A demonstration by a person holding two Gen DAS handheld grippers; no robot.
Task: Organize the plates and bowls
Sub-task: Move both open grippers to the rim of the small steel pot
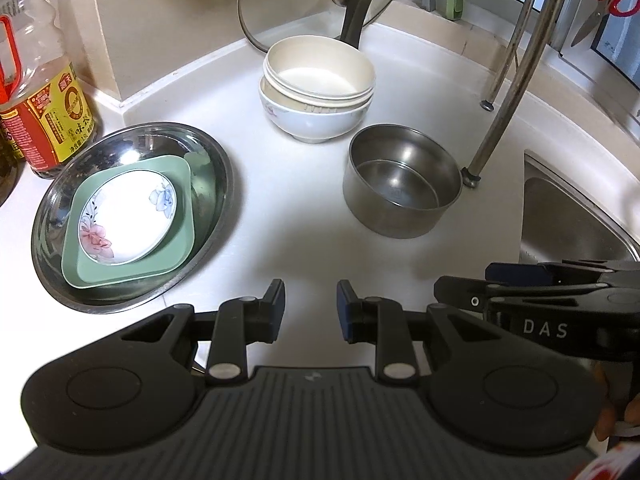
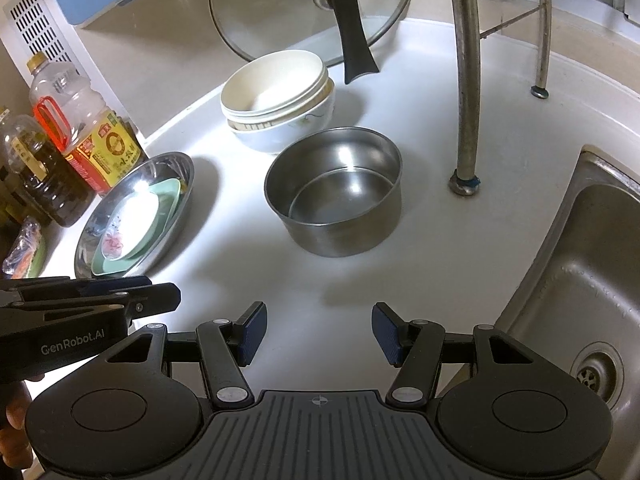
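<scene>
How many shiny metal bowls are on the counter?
2. One steel bowl stands near the sink, with the other steel bowl nested inside it. More could be hidden underneath. The wide metal dish is a plate.

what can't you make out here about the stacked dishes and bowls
- White bowl stack, both views: the top bowl hides how many are nested.
- Green square dishes, left wrist view: the floral saucer covers them; count unclear.
- Steel bowl, both views: whether a second bowl sits inside cannot be told.
- Sink: cut off by the frame edge.
</scene>
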